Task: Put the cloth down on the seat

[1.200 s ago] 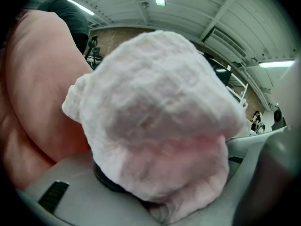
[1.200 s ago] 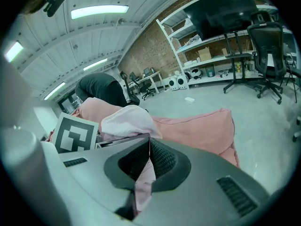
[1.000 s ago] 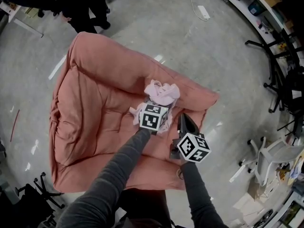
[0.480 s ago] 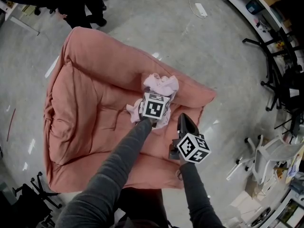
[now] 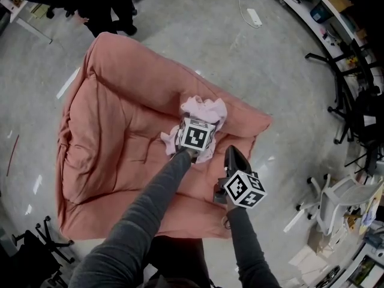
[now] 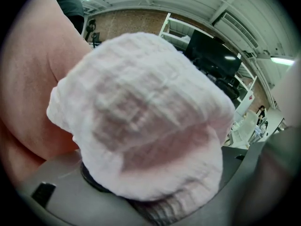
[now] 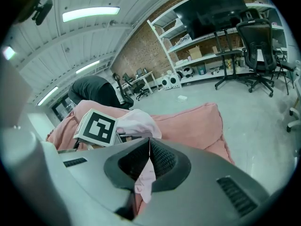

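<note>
Salmon seat (image 5: 114,137) on floor (image 5: 198,29), cloth (image 5: 207,108) atop

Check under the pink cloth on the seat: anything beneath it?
Only the salmon seat shows around the bunched cloth, which lies near a raised edge. The left gripper, jaws opening with cloth between them, overhangs the near part. The patch directly beneath is covered.

Even light from ceiling strips (image 7: 89,14), fisheye-bent edges, the close cloth (image 6: 141,117) blurred.
</note>
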